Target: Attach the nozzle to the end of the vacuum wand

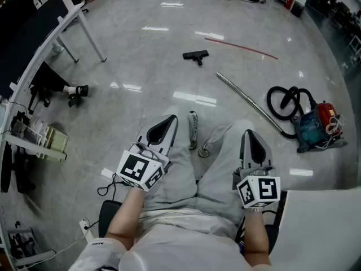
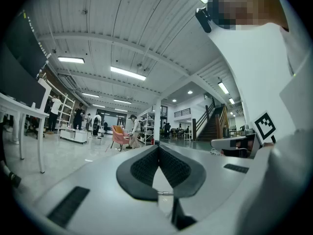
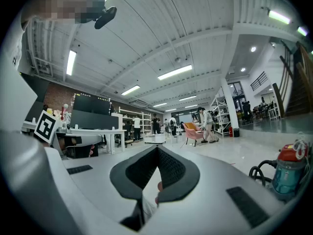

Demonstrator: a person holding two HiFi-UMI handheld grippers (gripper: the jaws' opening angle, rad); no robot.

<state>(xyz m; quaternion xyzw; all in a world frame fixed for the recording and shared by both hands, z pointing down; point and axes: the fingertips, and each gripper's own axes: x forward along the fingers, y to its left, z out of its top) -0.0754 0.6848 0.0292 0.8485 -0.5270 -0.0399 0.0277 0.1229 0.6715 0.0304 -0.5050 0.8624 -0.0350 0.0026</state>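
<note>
In the head view a black nozzle [image 1: 196, 55] lies on the grey floor well ahead of me. A silver vacuum wand [image 1: 249, 101] lies to its right, running diagonally to a black hose [image 1: 284, 103] and a blue and red vacuum cleaner [image 1: 316, 126]. The vacuum cleaner [image 3: 289, 173] also shows at the right edge of the right gripper view. My left gripper [image 1: 170, 119] and right gripper [image 1: 249, 134] rest over my lap, both shut with nothing in them, far from nozzle and wand. Their jaws [image 2: 158, 148] [image 3: 157, 149] point level into the room.
A white table [image 1: 53, 24] stands at the left, with a black item [image 1: 52, 87] under it and shelving [image 1: 34, 140] beside it. A red line [image 1: 240, 47] marks the floor beyond the wand. People, a pink chair [image 2: 119, 135] and stairs [image 2: 210, 124] stand far off.
</note>
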